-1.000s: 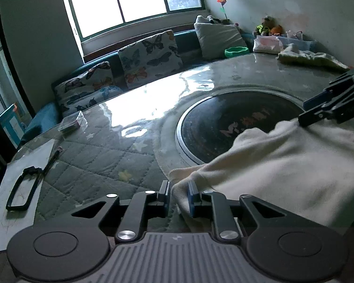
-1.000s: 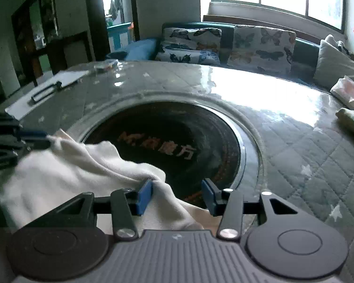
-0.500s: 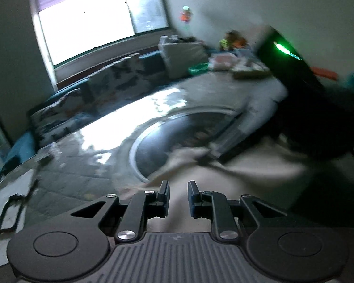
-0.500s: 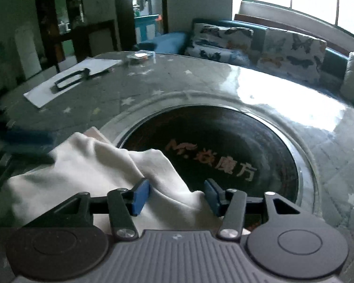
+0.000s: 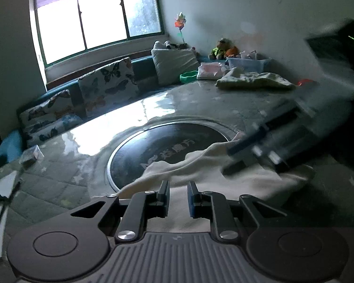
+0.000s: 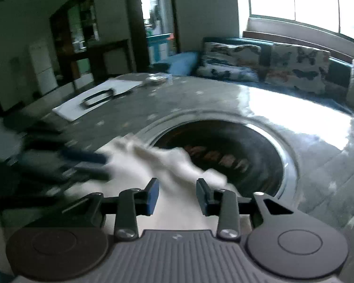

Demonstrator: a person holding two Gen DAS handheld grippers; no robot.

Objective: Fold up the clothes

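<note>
A cream-white garment (image 5: 224,176) lies bunched on the round table, partly over the black centre disc (image 5: 167,151). My left gripper (image 5: 178,194) hovers over its near edge with a narrow gap between the jaws and no cloth in them. My right gripper (image 6: 178,194) is open above the same garment (image 6: 167,165). The right gripper also shows blurred in the left wrist view (image 5: 259,151), over the cloth's far side. The left gripper appears blurred at the left of the right wrist view (image 6: 82,165).
A second folded pale garment (image 5: 252,81) lies at the table's far edge by a green bowl (image 5: 188,76). White paper with a black clip (image 6: 99,96) and a small box (image 5: 31,154) sit at the left. A sofa with butterfly cushions (image 5: 108,85) runs behind.
My left gripper has let go of the garment's corner and risen. My right gripper has lifted and swung back. The garment is now more bunched over the disc's edge.
</note>
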